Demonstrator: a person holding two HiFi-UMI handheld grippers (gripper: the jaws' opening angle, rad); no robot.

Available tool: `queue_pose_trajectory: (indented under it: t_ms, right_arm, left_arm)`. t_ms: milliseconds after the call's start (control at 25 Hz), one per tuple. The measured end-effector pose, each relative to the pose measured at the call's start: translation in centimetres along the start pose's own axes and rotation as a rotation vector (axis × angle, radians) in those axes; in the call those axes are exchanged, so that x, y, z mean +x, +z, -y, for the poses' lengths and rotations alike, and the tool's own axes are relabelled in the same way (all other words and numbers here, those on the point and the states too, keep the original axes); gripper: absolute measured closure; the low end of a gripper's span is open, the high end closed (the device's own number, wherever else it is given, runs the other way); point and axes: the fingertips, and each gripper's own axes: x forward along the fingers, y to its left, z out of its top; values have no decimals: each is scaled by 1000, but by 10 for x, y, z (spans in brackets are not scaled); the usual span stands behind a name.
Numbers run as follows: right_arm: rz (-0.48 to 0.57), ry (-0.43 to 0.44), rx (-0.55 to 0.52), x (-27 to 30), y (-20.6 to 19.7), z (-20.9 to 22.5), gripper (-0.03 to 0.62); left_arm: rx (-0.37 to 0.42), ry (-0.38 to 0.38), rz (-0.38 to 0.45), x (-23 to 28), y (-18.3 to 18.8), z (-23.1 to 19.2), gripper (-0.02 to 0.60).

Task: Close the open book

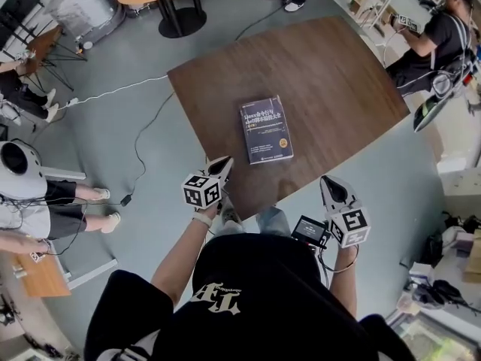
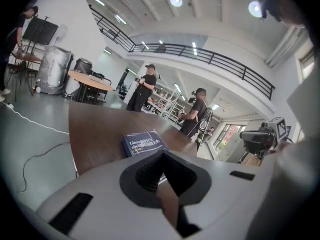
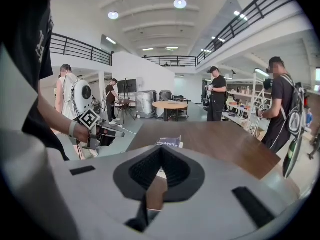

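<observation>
**Status.** The book (image 1: 266,128) lies shut and flat, front cover up, on the brown table (image 1: 338,74). It sits toward the table edge nearest me. I judge the closing step complete.

**Gripper state.** The left gripper (image 1: 224,162) hangs on my side of the book, off its near left corner, and apart from it. Its jaws are together with nothing between them. The right gripper (image 1: 326,180) hangs on my side of the book, off its near right corner and further out. Its jaws also meet and are empty. Neither gripper touches the book.

**Hazards from this position.**
- Cover rebound: a thick paperback may lift at its free edge if the spine is stiff. No lift is visible from the head view.
- Sliding: any return contact with closed jaws acts as a push, not a grip. The cover looks smooth, so the book may skate across the table.
- Drop: the book's near end is close to the table edge. A push toward me could carry it over.

**Orientation.** The book's long axis runs from me toward the far side of the table, with the far end leaning slightly left. The title end points away from me and the print reads upright from my position.
</observation>
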Motion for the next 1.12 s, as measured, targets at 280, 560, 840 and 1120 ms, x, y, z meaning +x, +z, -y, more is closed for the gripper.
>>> queue_pose_trajectory:
  t_ms: [280, 560, 840, 1120]
  right_arm:
    - [60, 5, 3, 6, 18, -55, 606]
    - [135, -52, 105, 6, 27, -83, 606]
    - [163, -55, 229, 12, 28, -84, 606]
    - [164, -69, 219, -15, 21, -56, 606]
  left_arm:
    - [97, -63, 21, -71, 2, 12, 575]
    - [254, -125, 51, -132, 23, 34, 575]
    - [298, -134, 112, -167, 41, 60, 575]
    - [286, -138, 120, -153, 35, 82, 575]
